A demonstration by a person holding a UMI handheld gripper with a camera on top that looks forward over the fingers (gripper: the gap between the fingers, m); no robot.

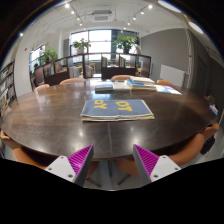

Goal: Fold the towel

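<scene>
Gripper nearest the camera: two fingers with magenta pads, set wide apart, nothing between them. It hangs over the near edge of the table, above chair backs in orange-brown that show just beyond and beside the fingers.

Table: large, dark, glossy, rounded at the near side. The part just ahead of the fingers is bare wood with window glare on it.

Towel: lies flat on the table well beyond the fingers, roughly centred ahead of them. Blue-grey, rectangular, with yellow lettering or marks on it that I cannot read. Looks spread out, or at most folded once; cannot tell which from here. Not touched by the gripper.

Behind the towel: more flat items, papers or books, toward the far end of the table; too small to identify.

Far: chairs round the table, shelving at one side, large windows with potted plants on the sill, ceiling lights.

Judgement on step: approach, before first grasp. No fold in progress.

Next move calls for: bring the open fingers forward and down to one near edge or corner of the towel, low enough to pinch the cloth against the slick tabletop without pushing it away, then close, lift and carry that edge over toward the opposite one
</scene>
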